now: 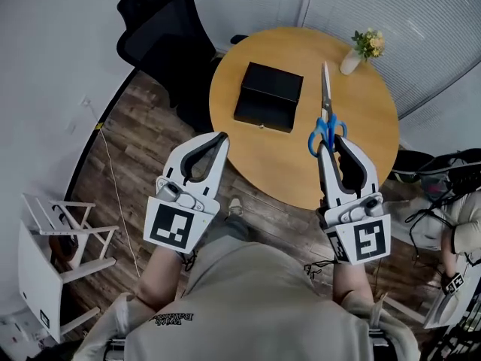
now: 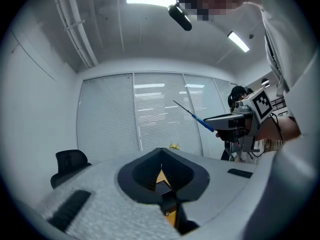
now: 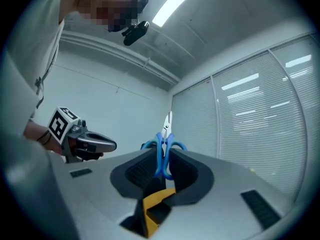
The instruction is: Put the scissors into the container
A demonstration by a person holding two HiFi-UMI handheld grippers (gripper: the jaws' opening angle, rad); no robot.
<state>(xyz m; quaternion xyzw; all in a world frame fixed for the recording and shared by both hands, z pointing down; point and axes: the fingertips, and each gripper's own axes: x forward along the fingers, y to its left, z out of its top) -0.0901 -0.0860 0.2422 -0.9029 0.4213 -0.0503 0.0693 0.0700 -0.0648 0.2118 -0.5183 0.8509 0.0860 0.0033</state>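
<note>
Blue-handled scissors (image 1: 325, 111) stand gripped by their handles in my right gripper (image 1: 328, 144), blades pointing away over the round wooden table (image 1: 376, 149). In the right gripper view the scissors (image 3: 167, 124) rise straight up between the shut jaws of the right gripper (image 3: 161, 156). The container, a flat black box (image 1: 268, 96), lies on the table to the left of the scissors. My left gripper (image 1: 222, 137) hovers at the table's near edge, shut with nothing in it; in its own view the left gripper (image 2: 161, 153) shows no object. The right gripper (image 2: 232, 121) and scissors (image 2: 192, 115) also show there.
A small vase of flowers (image 1: 355, 57) stands at the table's far right. A black office chair (image 1: 161, 21) is behind the table at left. A white stand (image 1: 52, 254) sits on the floor at lower left. Another person (image 1: 460, 228) and bags are at right.
</note>
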